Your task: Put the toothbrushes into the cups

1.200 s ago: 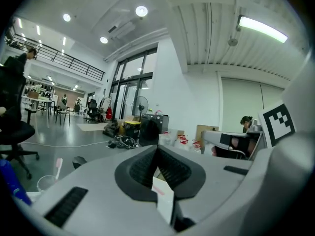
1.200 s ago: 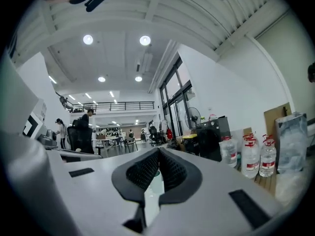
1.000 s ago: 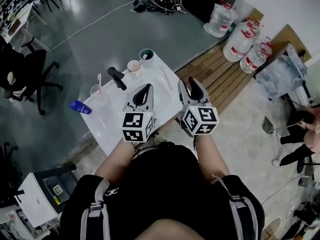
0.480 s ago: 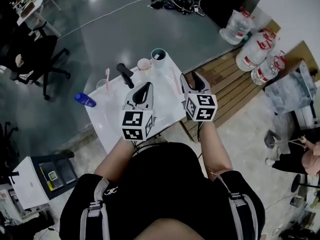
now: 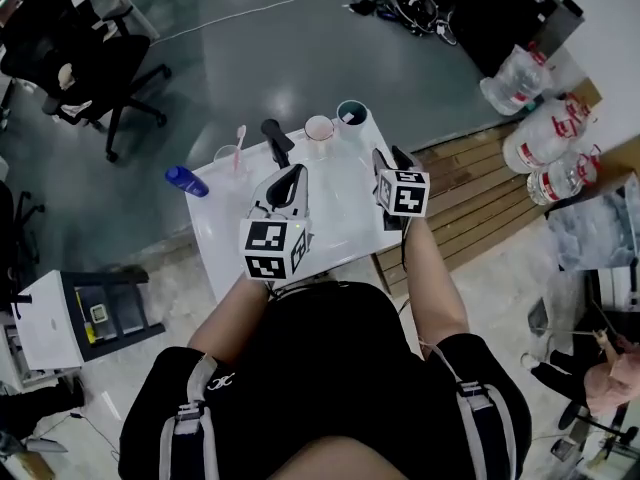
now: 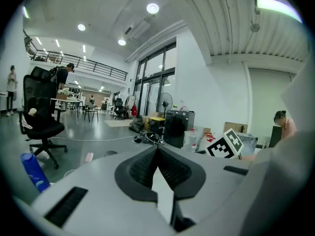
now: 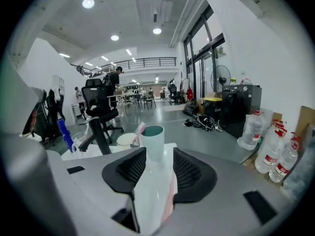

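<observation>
On the white table [image 5: 240,248], a teal cup [image 5: 350,115] [image 7: 153,139] holds a toothbrush [image 7: 139,130]. A pale cup [image 5: 319,128] [image 7: 127,139] stands left of it. At the left is a clear glass [image 5: 230,157] with a pink toothbrush. Another pink toothbrush [image 7: 170,196] lies flat on the table under my right gripper [image 5: 391,160] [image 7: 160,154], along its right jaw; that gripper is open and holds nothing. My left gripper [image 5: 291,181] [image 6: 157,149] hovers over the table's middle, its jaws meeting at the tips with nothing between them.
A black faucet-like post [image 5: 277,138] [image 7: 100,132] and a blue bottle [image 5: 187,180] [image 6: 34,171] stand on the table's left part. A wooden pallet [image 5: 470,178] and water jugs [image 5: 545,138] lie to the right. An office chair [image 5: 100,78] stands far left.
My right gripper has gone forward and down toward the table's right side near the teal cup. My left gripper has edged forward. The head view has shifted.
</observation>
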The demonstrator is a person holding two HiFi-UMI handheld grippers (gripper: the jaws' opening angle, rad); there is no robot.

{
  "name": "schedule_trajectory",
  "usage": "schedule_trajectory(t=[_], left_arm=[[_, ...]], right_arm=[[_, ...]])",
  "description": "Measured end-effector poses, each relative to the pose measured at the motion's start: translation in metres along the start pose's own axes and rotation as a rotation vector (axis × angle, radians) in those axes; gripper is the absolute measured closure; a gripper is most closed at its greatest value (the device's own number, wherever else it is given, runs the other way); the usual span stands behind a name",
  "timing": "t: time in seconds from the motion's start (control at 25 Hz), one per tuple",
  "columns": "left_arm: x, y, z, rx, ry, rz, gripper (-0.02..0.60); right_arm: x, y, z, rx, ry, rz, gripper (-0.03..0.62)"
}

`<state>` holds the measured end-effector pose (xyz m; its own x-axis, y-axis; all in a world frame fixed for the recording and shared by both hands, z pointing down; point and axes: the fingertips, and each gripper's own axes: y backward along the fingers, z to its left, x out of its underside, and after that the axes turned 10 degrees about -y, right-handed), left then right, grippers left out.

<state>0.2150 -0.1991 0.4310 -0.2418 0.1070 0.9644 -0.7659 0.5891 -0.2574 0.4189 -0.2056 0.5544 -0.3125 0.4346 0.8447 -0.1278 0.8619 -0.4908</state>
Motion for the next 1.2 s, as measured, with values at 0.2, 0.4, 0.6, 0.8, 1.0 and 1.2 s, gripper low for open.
schedule_trajectory(t=[0.2, 0.4, 0.6, 0.8, 1.0, 1.2], left_arm=[[0.005, -0.01, 0.012, -0.042, 0.013, 0.025, 0.568], [0.012, -0.021, 0.023, -0.078, 0.024, 0.047, 0.568], [0.02, -0.031, 0.03, -0.11, 0.043, 0.07, 0.568], [0.03, -0.035, 0.039, -0.135, 0.059, 0.094, 0.568], [0.033, -0.034, 0.042, -0.155, 0.066, 0.103, 0.568], [0.033, -0.03, 0.045, -0.175, 0.066, 0.104, 0.568]], right_arm=[[0.03, -0.042, -0.016, 0.001, 0.009, 0.123, 0.408], [0.054, -0.075, -0.031, 0.033, 0.02, 0.218, 0.413], [0.066, -0.095, -0.044, 0.059, 0.016, 0.284, 0.425], [0.075, -0.113, -0.052, 0.08, -0.008, 0.339, 0.433], [0.086, -0.122, -0.06, 0.111, -0.028, 0.426, 0.449], [0.091, -0.126, -0.058, 0.114, -0.017, 0.477, 0.46]])
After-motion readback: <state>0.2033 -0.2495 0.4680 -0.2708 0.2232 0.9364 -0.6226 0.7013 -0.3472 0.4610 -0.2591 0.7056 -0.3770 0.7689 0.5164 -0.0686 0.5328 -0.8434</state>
